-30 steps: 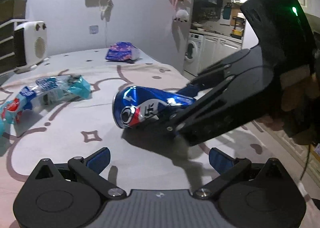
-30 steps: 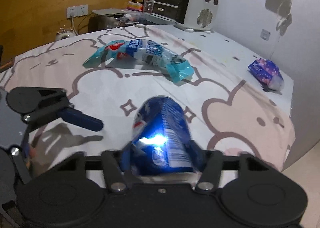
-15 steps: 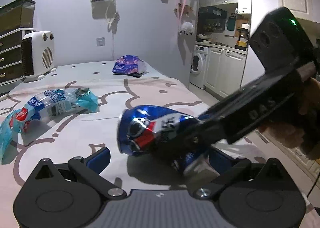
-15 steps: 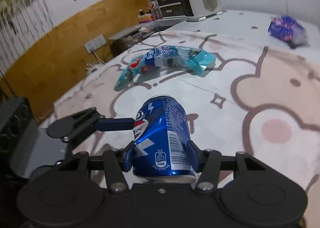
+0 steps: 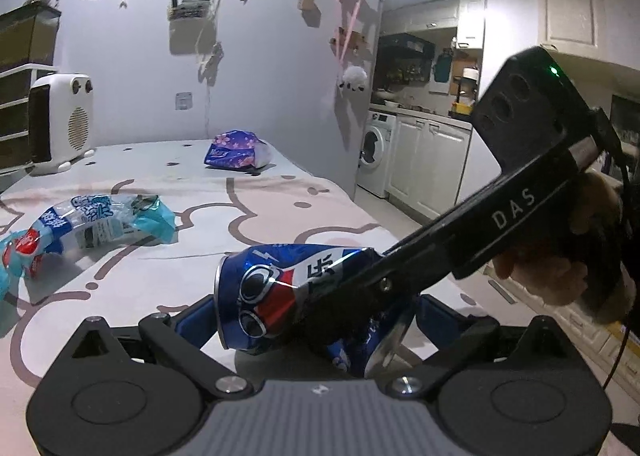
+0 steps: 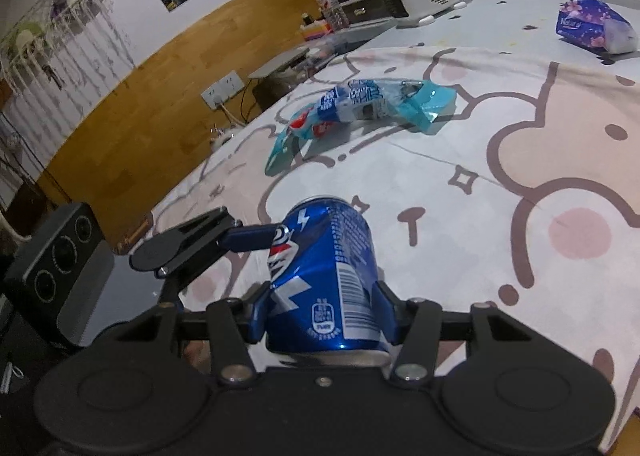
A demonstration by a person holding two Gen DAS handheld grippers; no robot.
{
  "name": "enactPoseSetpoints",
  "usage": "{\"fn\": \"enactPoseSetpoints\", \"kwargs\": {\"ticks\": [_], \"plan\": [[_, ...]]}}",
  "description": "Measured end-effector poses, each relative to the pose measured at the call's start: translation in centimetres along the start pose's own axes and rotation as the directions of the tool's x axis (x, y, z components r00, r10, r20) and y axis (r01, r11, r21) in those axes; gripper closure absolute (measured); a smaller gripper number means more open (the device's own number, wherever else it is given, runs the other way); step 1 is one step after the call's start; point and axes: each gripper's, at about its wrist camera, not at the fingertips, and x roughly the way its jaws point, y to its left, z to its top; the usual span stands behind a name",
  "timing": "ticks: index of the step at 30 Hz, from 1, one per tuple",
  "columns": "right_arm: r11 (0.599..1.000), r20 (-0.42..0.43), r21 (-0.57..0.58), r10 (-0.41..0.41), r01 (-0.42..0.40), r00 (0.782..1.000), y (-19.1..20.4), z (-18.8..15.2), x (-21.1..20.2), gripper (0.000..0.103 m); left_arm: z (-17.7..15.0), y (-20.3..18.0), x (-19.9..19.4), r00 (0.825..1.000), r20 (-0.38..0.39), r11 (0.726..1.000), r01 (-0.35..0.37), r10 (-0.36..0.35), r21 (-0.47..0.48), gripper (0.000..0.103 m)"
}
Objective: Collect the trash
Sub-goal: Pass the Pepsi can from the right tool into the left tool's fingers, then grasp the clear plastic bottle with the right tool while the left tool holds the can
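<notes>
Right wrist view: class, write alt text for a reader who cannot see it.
The right claw grips a blue soda can above a pale cartoon-print cloth. One blue finger of the left claw touches the can's left side. Beyond lie a light-blue wrapper and a purple tissue pack.

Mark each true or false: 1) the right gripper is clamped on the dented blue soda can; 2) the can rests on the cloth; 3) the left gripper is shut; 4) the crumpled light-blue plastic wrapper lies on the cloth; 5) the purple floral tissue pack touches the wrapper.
1) True: the right gripper pads press both sides of the dented blue soda can.
2) False: it is held above the patterned cloth.
3) False: the left gripper is open, the can between its fingers.
4) True: crumpled light-blue plastic wrapper.
5) False: the purple floral tissue pack lies well apart.
</notes>
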Motion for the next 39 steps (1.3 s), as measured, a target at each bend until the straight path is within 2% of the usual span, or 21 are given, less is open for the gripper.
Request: {"fn": "enactPoseSetpoints", "kwargs": {"ticks": [4,12,13,14,16,20,24,28,30,34,39], "plan": [[0.998,0.044,0.06,0.003,-0.005,0.999,-0.4,0.1,-0.1,0.05,0.0,0.1,0.2,0.999,-0.008,0.999,-0.046,0.046,-0.003,0.01],[0.995,0.078,0.095,0.013,-0.02,0.997,-0.7,0.5,0.1,0.05,0.2,0.8,-0.2,0.996,0.008,0.995,-0.09,0.09,-0.045,0.011],[0.995,0.089,0.099,-0.005,-0.004,0.996,-0.6,0.6,0.2,0.047,0.3,1.1,-0.3,0.994,0.009,0.993,-0.105,0.105,-0.06,0.012],[0.995,0.104,0.098,-0.037,0.027,0.994,-0.5,0.8,0.2,0.034,0.4,1.4,-0.4,0.993,0.012,0.99,-0.117,0.118,-0.076,0.012],[0.993,0.132,0.088,-0.085,0.074,0.988,-0.4,1.5,0.2,0.025,0.5,2.0,-0.7,0.99,0.017,0.985,-0.136,0.138,-0.105,0.012],[0.991,0.174,0.052,-0.134,0.126,0.976,-0.1,3.6,0.7,0.023,0.8,2.8,-1.4,0.98,0.021,0.971,-0.195,0.2,-0.135,0.013],[0.979,0.232,0.006,-0.2,0.204,0.952,0.2,5.7,1.6,0.022,1.0,3.4,-2.0,0.967,0.028,0.957,-0.245,0.252,-0.155,0.013],[0.951,0.27,-0.03,-0.289,0.309,0.918,-0.4,7.8,3.4,0.022,1.2,4.1,-2.5,0.944,0.018,0.93,-0.321,0.33,-0.18,0.013],[0.926,0.278,-0.057,-0.344,0.373,0.897,-0.7,8.8,4.9,0.022,1.2,4.6,-2.7,0.924,0.007,0.908,-0.373,0.382,-0.192,0.013],[0.861,0.288,-0.165,-0.425,0.481,0.858,-0.9,10.5,8.6,0.023,1.2,5.6,-3.2,0.898,-0.009,0.872,-0.43,0.44,-0.234,0.013],[0.781,0.289,-0.33,-0.451,0.53,0.844,-0.6,11.2,12.5,0.028,1.2,6.5,-3.6,0.865,-0.028,0.828,-0.488,0.501,-0.276,0.013]]}}
